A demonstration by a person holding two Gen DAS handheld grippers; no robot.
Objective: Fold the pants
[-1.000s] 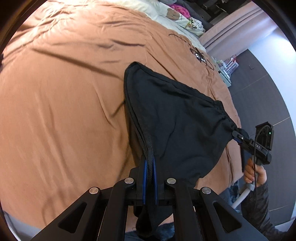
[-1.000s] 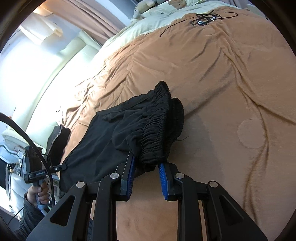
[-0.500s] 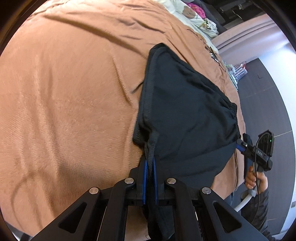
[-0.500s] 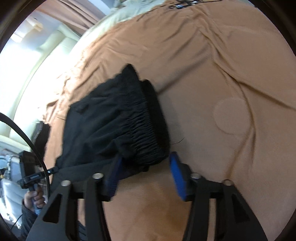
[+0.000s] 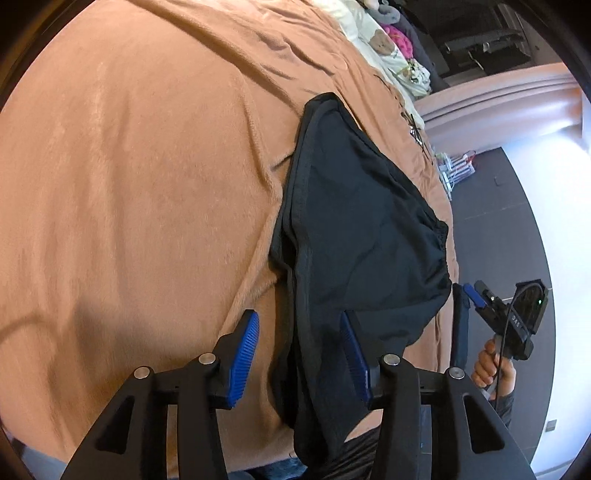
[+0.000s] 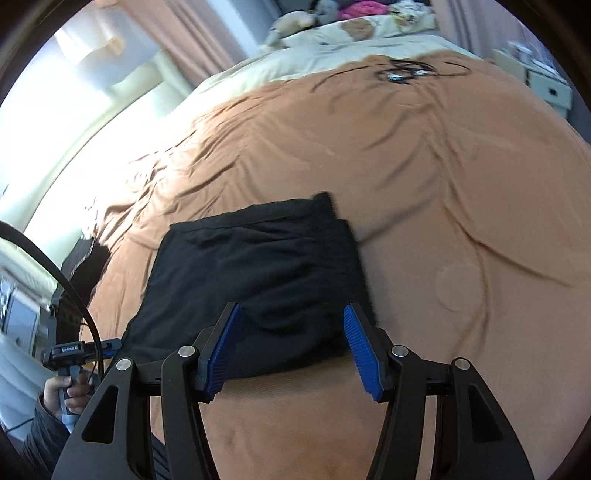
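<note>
The black pants (image 5: 354,236) lie folded on the brown bedspread (image 5: 147,184), with one end hanging over the near bed edge. My left gripper (image 5: 299,332) is open, its blue pads on either side of the hem seam without pinching it. In the right wrist view the pants (image 6: 266,273) lie as a flat folded rectangle. My right gripper (image 6: 293,332) is open and empty, its jaws spread over the near edge of the cloth. The right gripper also shows in the left wrist view (image 5: 465,295), and the left gripper in the right wrist view (image 6: 107,345).
A tangle of black cable (image 6: 399,72) lies at the far end of the bedspread. Pillows and soft toys (image 6: 354,22) sit at the head of the bed. A white shelf unit (image 6: 546,85) stands right of the bed. Dark floor (image 5: 517,229) lies beyond the bed edge.
Both grippers have opened and let go of the pants. The waistband bunch dropped from the right gripper, and the cloth now lies flat on the bed.
</note>
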